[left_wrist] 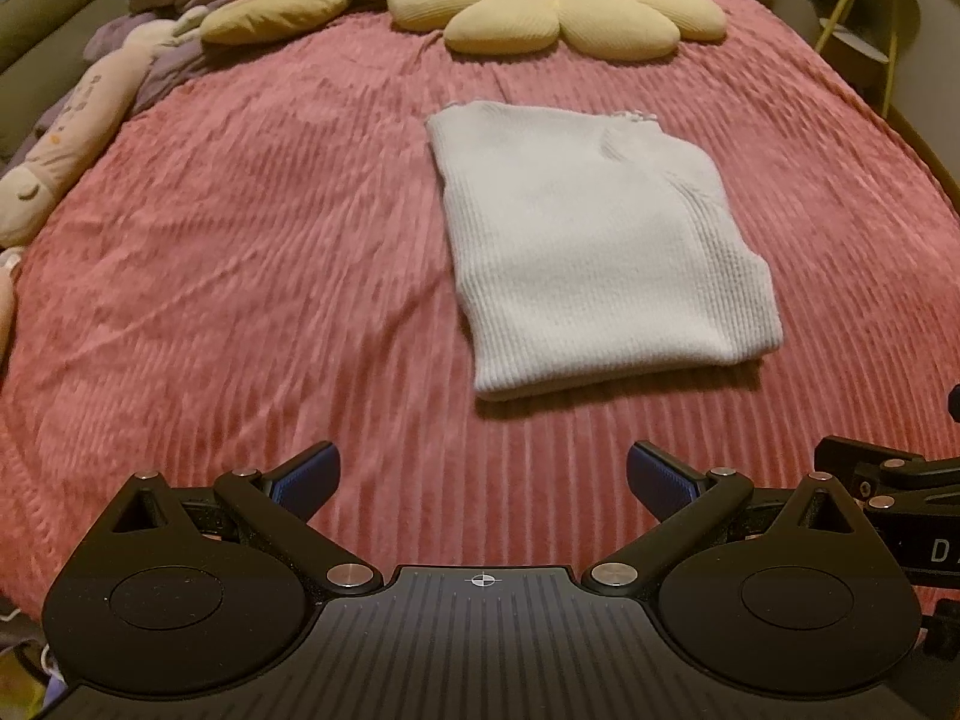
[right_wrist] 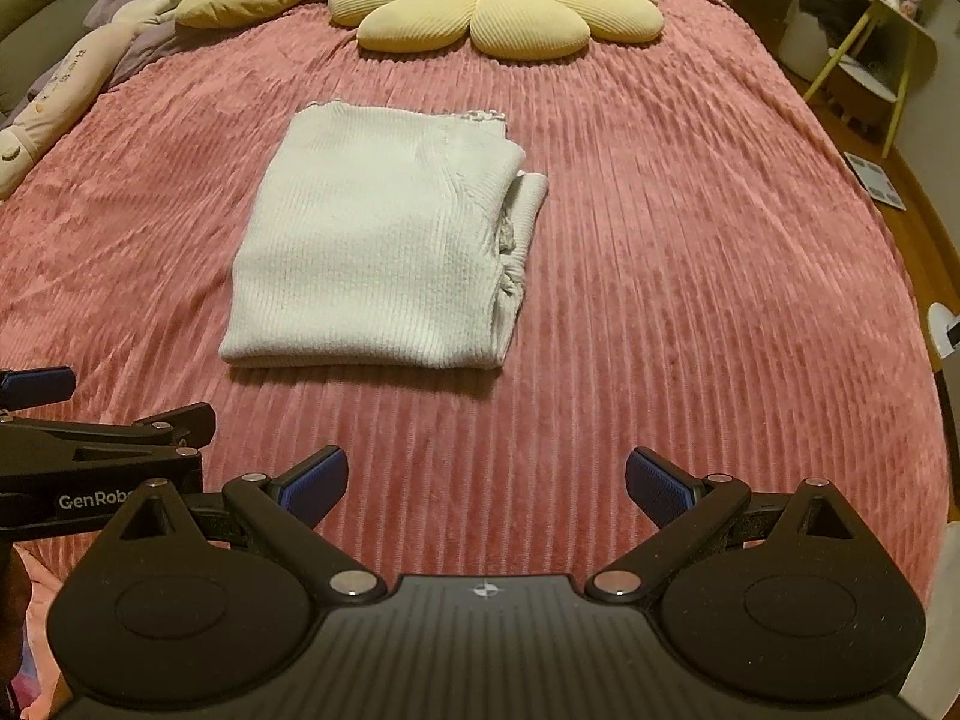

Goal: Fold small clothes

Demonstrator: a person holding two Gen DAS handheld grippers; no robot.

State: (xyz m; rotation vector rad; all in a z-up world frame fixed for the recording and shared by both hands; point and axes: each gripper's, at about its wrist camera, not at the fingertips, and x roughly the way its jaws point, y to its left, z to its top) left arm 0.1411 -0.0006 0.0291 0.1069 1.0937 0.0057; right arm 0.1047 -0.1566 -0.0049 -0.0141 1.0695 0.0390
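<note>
Both claws gape wide w/ nothing between the blue pads — left gripper [left_wrist: 483,480] and right gripper [right_wrist: 486,480] side by side, low over the near part of the pink ribbed bedspread [left_wrist: 240,270], neither touching cloth.

White knit garment [left_wrist: 600,252] lies flat ahead of both, mid-bed, already folded into a rough rectangle. Long axis runs away from the claws toward the yellow flower cushion [right_wrist: 498,6]; short folded edge faces them.

Key relation: from the left wrist cam it sits ahead and to the right; from the right wrist cam [right_wrist: 384,240] ahead and to the left. So it's roughly btwn the two, approx equal reach — near-left corner for the left claw, near-right for the right. Loose layers show along its right side, on the right claw's side.

Prob next: each takes a near corner and carries it away to halve the length — or it's done; can't tell.
</note>
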